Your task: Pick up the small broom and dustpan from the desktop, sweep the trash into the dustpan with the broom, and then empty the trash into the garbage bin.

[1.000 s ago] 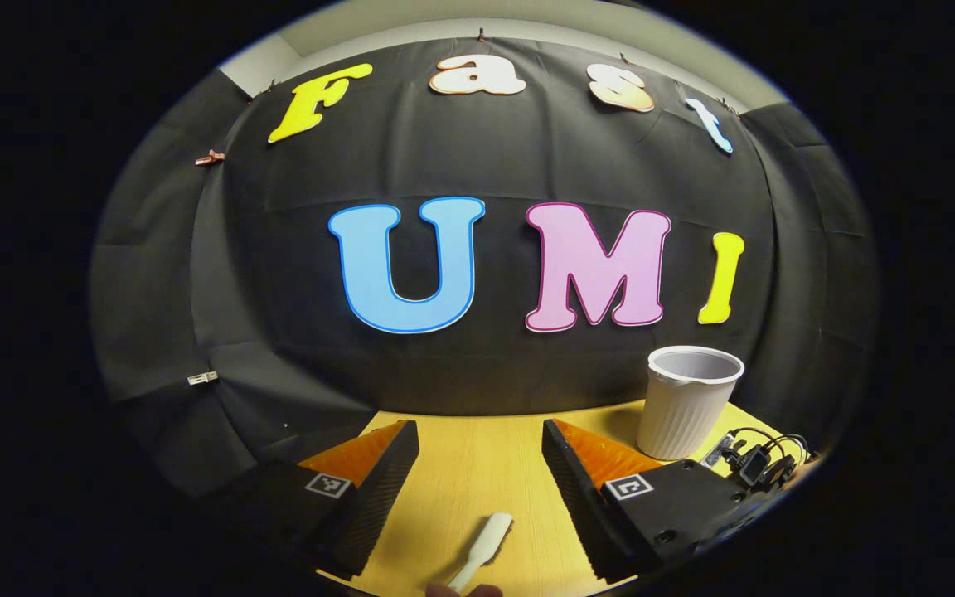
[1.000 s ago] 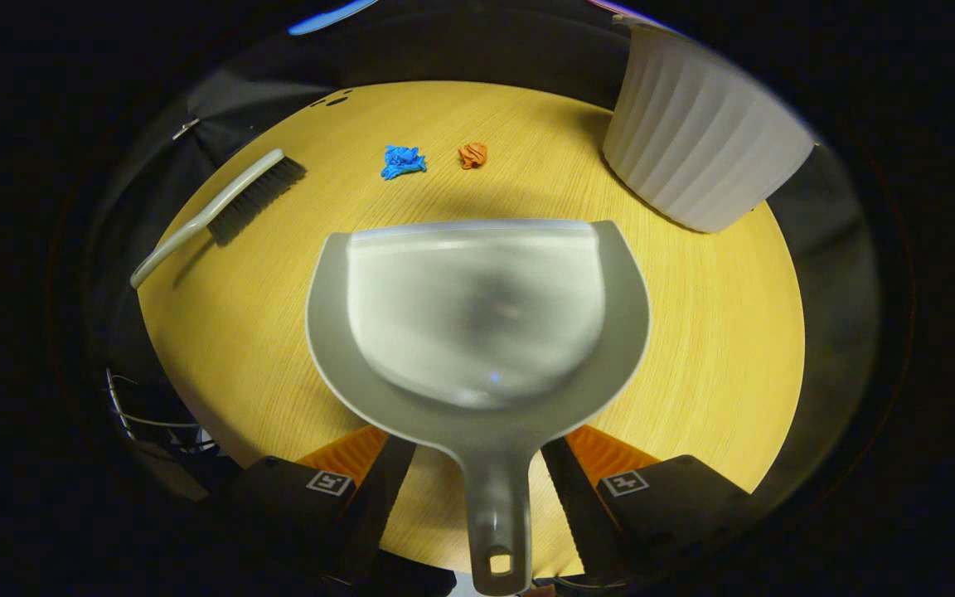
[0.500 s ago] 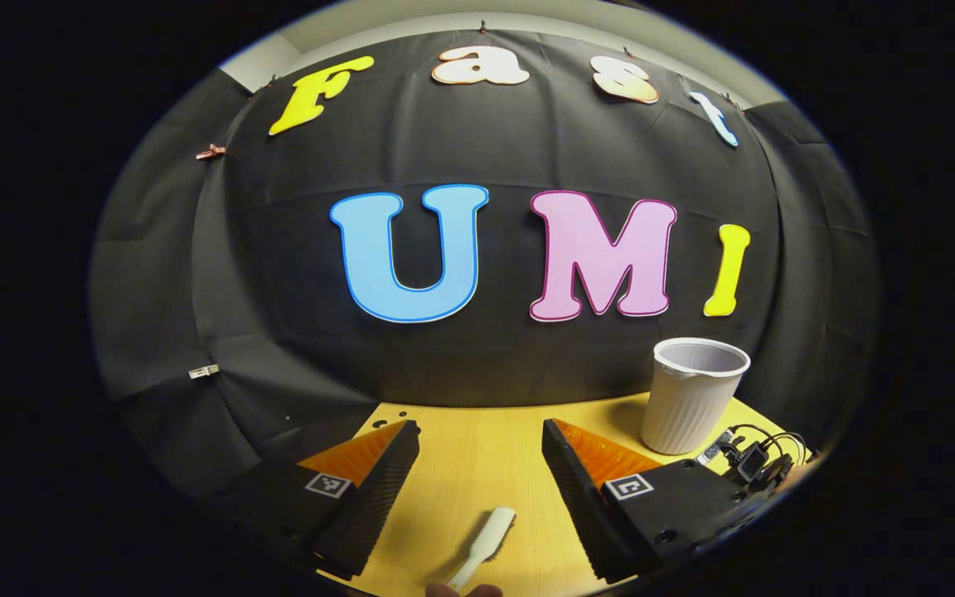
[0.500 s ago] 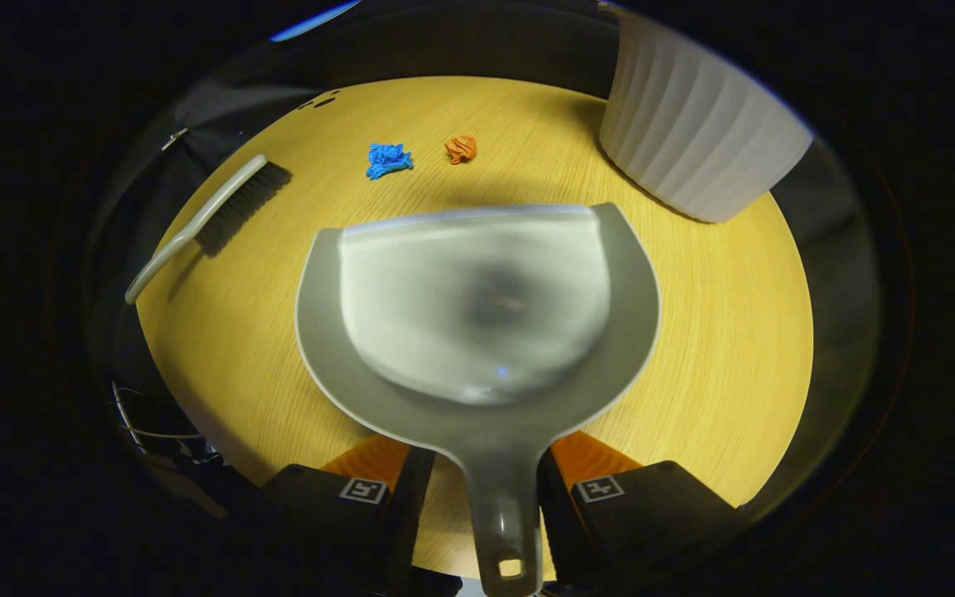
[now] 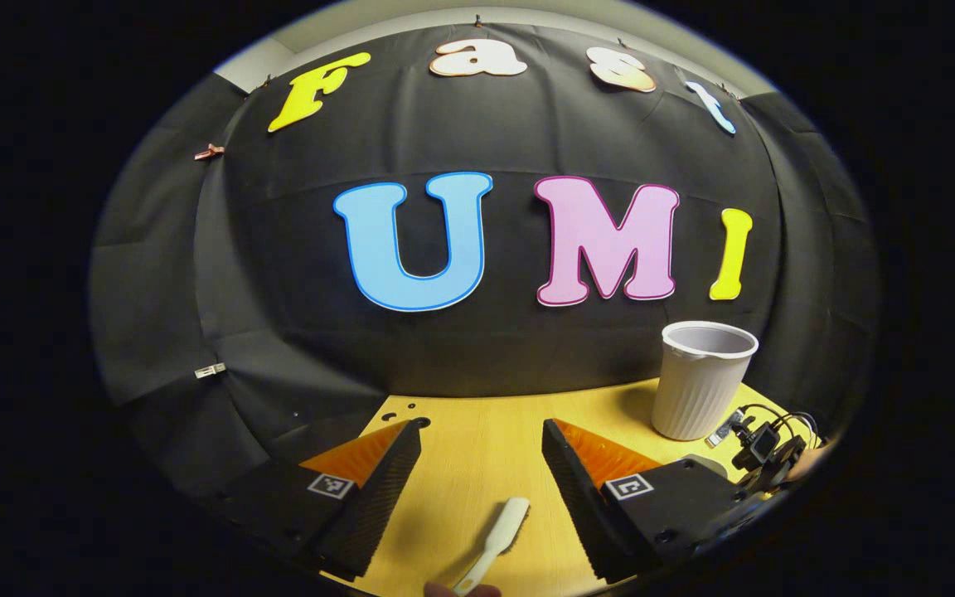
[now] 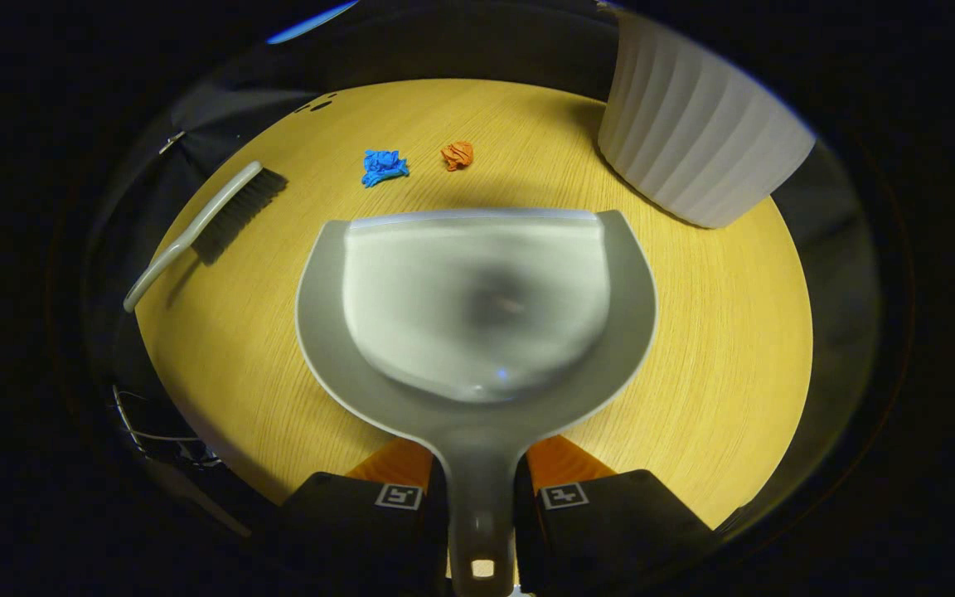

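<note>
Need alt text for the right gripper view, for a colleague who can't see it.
The right gripper is shut on the dustpan handle, pan flat on the table. Beyond its front edge lie blue and orange scraps, the broom far left, the bin upper right.

My right gripper clamped on the dustpan handle, broom far left, two crumpled scraps ahead, bin right.

You get warm overhead light on the table; the dustpan glares softly and blurs mid-frame, shadowing the wood above. Fisheye bends both views' edges, and corners go dim.
</note>
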`<state>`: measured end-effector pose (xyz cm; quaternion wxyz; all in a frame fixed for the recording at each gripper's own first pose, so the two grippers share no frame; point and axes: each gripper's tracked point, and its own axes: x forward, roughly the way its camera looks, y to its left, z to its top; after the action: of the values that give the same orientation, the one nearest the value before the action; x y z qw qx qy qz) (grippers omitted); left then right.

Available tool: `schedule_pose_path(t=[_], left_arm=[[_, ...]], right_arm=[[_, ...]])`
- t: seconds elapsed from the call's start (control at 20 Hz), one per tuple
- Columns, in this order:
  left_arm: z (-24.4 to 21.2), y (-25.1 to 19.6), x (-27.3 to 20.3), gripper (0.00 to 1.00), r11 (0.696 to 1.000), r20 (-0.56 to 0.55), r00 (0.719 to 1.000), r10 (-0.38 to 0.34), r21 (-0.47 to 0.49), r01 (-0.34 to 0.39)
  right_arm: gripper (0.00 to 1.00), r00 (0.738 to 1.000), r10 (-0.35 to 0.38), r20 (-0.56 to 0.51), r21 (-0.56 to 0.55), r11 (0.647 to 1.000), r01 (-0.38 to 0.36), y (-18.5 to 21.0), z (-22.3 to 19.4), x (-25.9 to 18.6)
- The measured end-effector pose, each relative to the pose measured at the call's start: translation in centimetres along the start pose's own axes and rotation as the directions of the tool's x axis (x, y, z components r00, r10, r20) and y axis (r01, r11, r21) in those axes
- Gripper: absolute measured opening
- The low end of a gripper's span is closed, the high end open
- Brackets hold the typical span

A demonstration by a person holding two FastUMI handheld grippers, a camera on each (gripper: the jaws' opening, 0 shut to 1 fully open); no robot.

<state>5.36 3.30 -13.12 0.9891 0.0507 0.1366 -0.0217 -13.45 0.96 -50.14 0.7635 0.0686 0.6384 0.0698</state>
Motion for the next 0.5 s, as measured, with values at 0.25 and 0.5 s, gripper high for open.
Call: schedule_pose_path(t=[0.25,0.5], left_arm=[[-5.1,1.7,0.1,0.93,0.999,-0.141,0.989,-0.032,-0.022,0.029],[-11.7,1.5,0.9,0.94,0.994,-0.332,0.938,-0.103,-0.013,0.105]], right_arm=[[0.36,0.997,0.003,0.076,0.015,1.0,-0.005,-0.3,1.4,-3.6],[0.36,0.996,-0.004,0.093,-0.003,1.0,0.004,-1.2,1.0,-6.3]])
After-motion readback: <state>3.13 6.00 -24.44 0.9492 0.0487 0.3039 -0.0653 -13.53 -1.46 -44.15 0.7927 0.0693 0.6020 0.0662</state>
